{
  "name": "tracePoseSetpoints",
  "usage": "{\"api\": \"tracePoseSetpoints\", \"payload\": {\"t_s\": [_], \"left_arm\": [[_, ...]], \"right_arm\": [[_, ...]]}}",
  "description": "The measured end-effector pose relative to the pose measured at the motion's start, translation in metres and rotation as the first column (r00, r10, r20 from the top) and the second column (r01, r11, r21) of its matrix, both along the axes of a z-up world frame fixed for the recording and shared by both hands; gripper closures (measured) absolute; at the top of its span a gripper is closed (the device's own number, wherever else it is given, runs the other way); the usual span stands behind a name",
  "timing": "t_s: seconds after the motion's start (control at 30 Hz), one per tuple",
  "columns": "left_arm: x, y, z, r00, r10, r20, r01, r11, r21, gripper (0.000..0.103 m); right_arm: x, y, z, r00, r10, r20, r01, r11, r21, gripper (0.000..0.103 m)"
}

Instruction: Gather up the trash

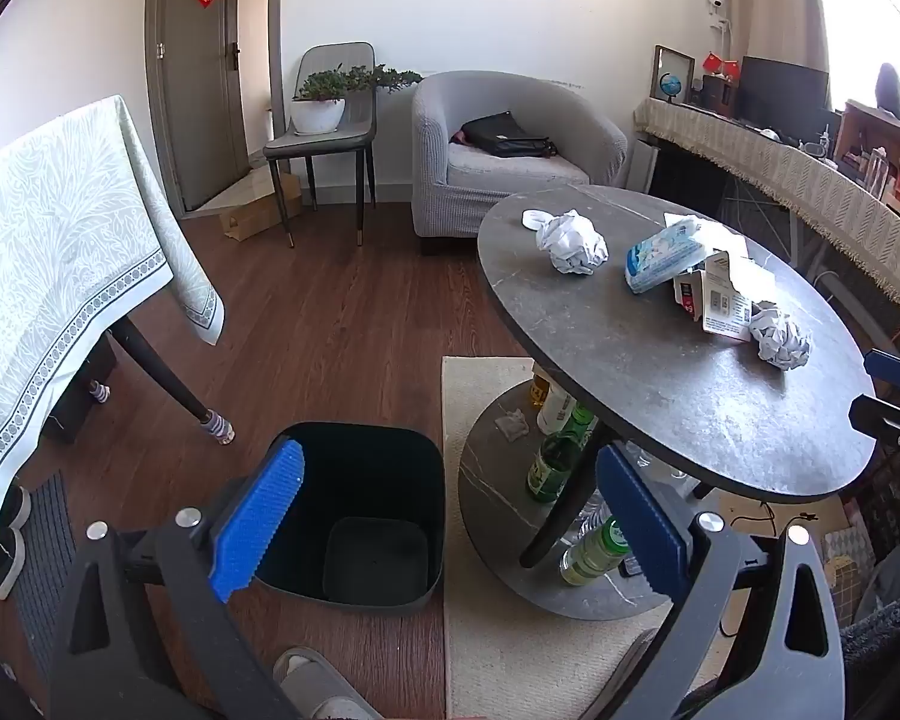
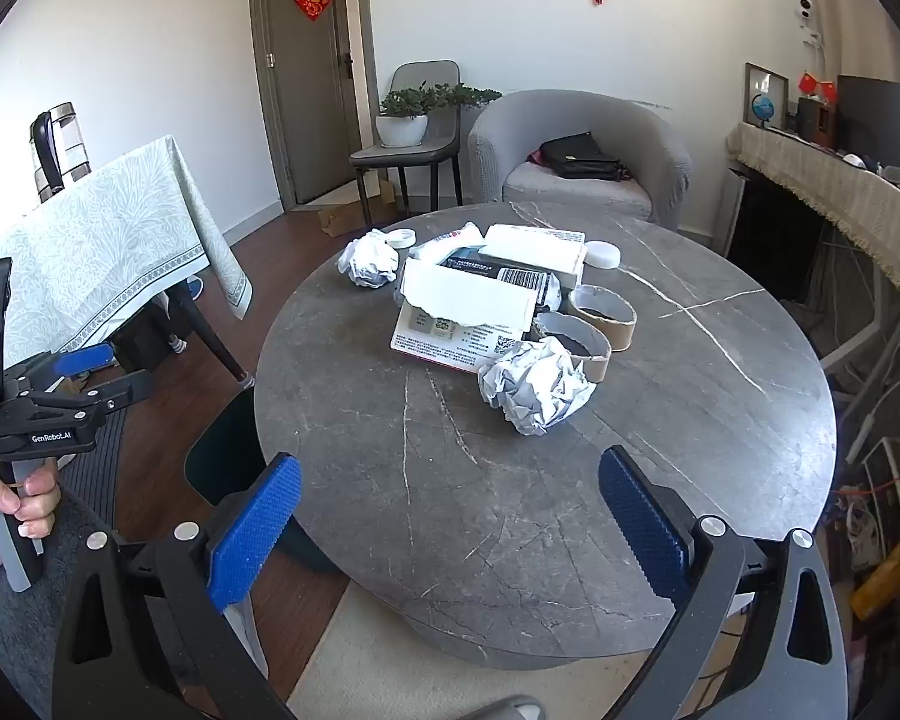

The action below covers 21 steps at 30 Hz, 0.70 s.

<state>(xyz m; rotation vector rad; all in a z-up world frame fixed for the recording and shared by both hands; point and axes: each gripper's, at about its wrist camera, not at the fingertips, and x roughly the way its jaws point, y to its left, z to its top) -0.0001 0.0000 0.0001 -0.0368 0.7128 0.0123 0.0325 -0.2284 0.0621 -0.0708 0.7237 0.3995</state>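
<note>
A black trash bin [image 1: 354,510] stands open on the wood floor, left of the round grey table [image 1: 720,420]. My left gripper [image 1: 450,516] hangs above the bin's right rim, jaws wide open and nothing between them. On the table lie two crumpled paper balls [image 2: 534,387] [image 2: 369,258], a torn white box [image 2: 474,306], a tissue pack [image 1: 666,255] and two cardboard tape cores [image 2: 600,315]. My right gripper [image 2: 450,516] is open over the table's near edge, short of the nearer paper ball. In the right wrist view a hand [image 2: 6,498] holds the left gripper [image 2: 117,369].
Green bottles [image 1: 555,462] stand on the table's lower shelf [image 1: 498,492], over a cream rug [image 1: 510,660]. A cloth-covered dining table [image 1: 60,240] is at left. At the back are a chair with a potted plant [image 1: 318,108] and an armchair [image 1: 510,144]. A long draped counter [image 1: 810,180] runs along the right.
</note>
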Motion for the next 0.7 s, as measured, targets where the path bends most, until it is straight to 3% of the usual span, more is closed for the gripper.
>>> {"api": "tracePoseSetpoints", "payload": {"t_s": [0.7], "left_arm": [[0.0,0.0,0.0,1.0,0.0,0.001,0.0,1.0,0.0,0.003]], "right_arm": [[-0.0003,0.0,0.0012,1.0,0.0,0.0,0.0,1.0,0.0,0.003]]}}
